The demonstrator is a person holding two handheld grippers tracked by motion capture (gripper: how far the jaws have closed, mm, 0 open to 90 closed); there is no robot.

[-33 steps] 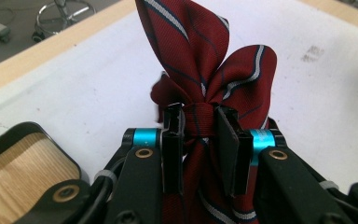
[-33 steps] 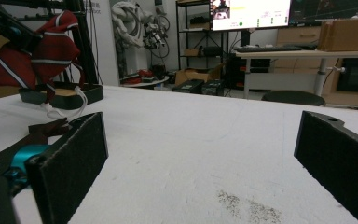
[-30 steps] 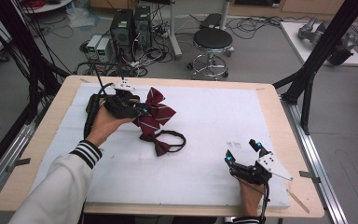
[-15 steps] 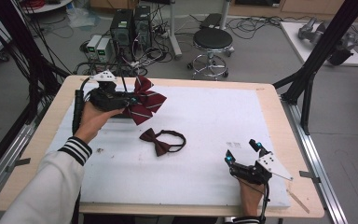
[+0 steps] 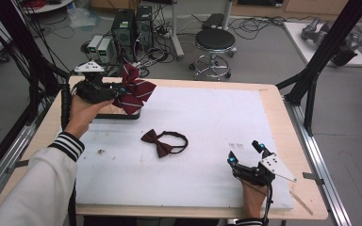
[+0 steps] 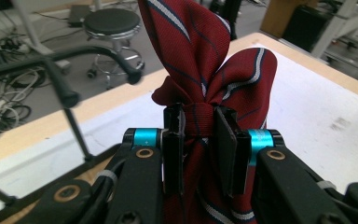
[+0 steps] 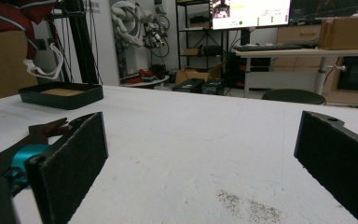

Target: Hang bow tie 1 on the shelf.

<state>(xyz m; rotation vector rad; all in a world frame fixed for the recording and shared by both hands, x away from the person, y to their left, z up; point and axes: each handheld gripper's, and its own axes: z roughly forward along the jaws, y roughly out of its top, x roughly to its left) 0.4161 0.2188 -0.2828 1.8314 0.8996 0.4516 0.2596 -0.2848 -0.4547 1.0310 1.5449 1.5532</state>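
Observation:
A dark red bow with white and navy stripes hangs in the air at the far left, over a flat black tray. My left gripper is shut on its knot; in the left gripper view the two pads squeeze the knot of the bow. A smaller plain dark red bow tie with a black strap lies on the white mat, mid-table. My right gripper rests at the near right, open, jaws wide apart with nothing between them.
In the right gripper view the black tray sits far left and the small bow tie lies beside the left jaw. A stool and computers stand beyond the table. Black frame posts flank the right side.
The left gripper has carried the striped bow up and toward the far left, away from the small bow tie, to above the black tray. The right gripper has stayed put.

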